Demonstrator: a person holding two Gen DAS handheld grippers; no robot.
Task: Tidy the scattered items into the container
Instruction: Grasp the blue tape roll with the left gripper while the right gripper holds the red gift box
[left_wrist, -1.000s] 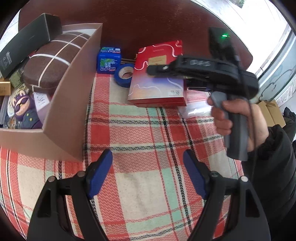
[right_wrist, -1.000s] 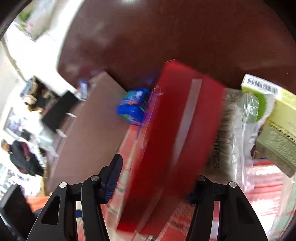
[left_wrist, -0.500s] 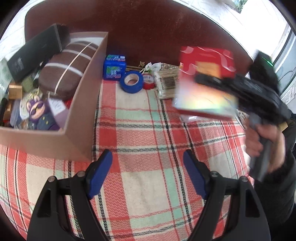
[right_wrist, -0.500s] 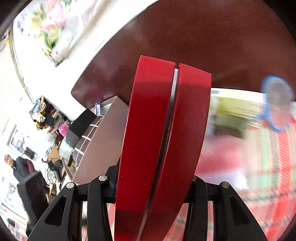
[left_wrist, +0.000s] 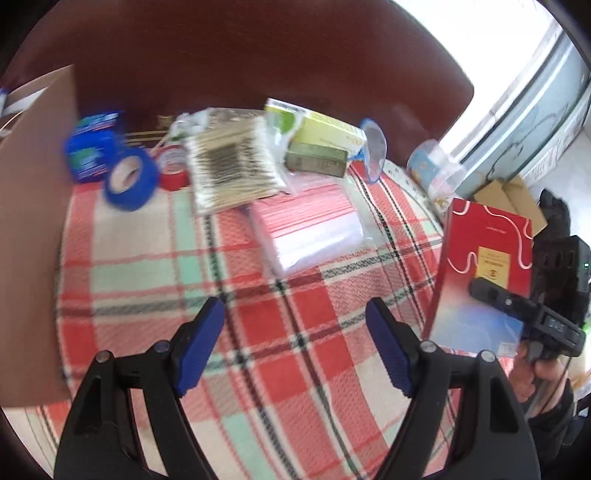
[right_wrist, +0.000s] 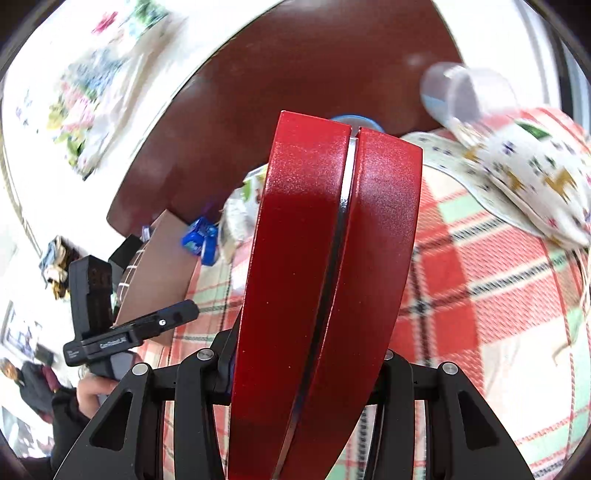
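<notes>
Red gift box, stiff, glossy, likely slippery: we hold it clamped across thickness in right gripper, frame centre, above desk. Left gripper spread, empty. Cardboard container far left.

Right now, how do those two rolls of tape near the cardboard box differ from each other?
The blue tape roll looks larger than the red tape roll. The blue one sits nearer the left wrist camera, while the red one lies just behind it, toward the cotton swabs. Both rest on the plaid cloth, untouched by either gripper.
</notes>
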